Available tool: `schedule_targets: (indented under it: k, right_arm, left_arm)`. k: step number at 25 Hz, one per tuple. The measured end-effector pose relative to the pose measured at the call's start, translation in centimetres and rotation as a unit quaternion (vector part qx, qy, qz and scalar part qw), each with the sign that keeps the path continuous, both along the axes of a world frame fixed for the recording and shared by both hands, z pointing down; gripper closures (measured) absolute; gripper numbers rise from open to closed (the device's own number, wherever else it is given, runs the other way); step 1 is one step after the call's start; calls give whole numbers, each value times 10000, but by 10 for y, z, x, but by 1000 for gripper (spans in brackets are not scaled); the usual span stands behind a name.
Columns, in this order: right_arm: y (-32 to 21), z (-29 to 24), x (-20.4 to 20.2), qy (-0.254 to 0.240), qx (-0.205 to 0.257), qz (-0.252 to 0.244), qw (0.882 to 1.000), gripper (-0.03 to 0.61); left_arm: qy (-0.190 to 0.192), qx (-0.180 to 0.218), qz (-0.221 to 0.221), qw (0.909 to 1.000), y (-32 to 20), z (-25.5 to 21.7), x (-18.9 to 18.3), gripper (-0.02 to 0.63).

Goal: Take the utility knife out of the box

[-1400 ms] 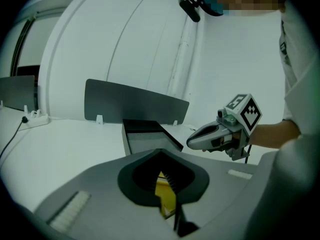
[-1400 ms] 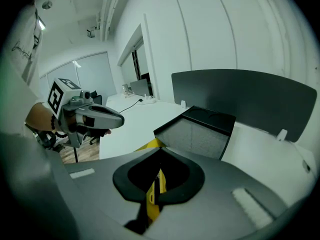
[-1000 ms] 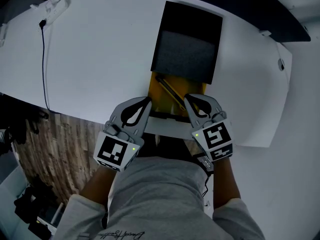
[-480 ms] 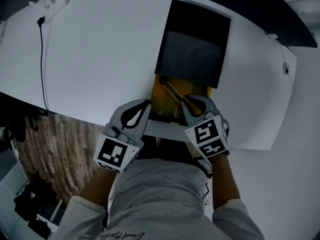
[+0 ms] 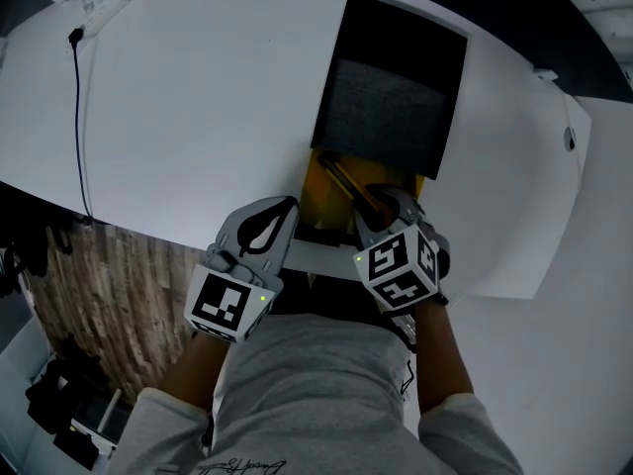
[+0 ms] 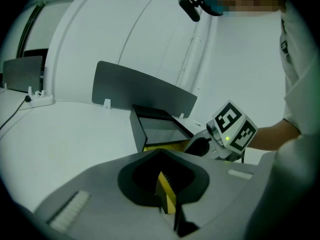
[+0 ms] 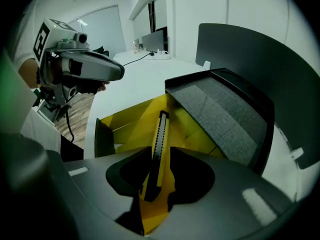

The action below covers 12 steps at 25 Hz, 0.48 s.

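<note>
Opening right claw [image 7: 159, 178] straddles utility knife [image 7: 160, 136] inside box [image 7: 127, 118].

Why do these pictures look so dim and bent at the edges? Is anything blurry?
Head view: dim overall, and the table edge looks bowed, likely from the wide lens. Left gripper view: black rounded corners, a mosaic patch laid over the top, the box fairly sharp. Right gripper view: the same dark ring, a green cast at the left edge, the knife crisp.

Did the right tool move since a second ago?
Yes. In the head view the right tool slid left, further over the yellow box. Its jaws are opening with the utility knife between them.
</note>
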State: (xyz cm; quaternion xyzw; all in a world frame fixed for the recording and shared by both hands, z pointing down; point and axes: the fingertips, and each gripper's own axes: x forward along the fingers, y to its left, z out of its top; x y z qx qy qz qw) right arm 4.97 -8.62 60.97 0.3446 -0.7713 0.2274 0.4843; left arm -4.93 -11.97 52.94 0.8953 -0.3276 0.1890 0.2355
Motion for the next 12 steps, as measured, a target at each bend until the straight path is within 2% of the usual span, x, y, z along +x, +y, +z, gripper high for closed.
schedule_targets:
  k: [12]
  right_arm:
    - [4, 19, -6, 462, -220, -259, 9984, 425]
  left_arm:
    - [8, -96, -66, 9999, 0, 8, -8, 614]
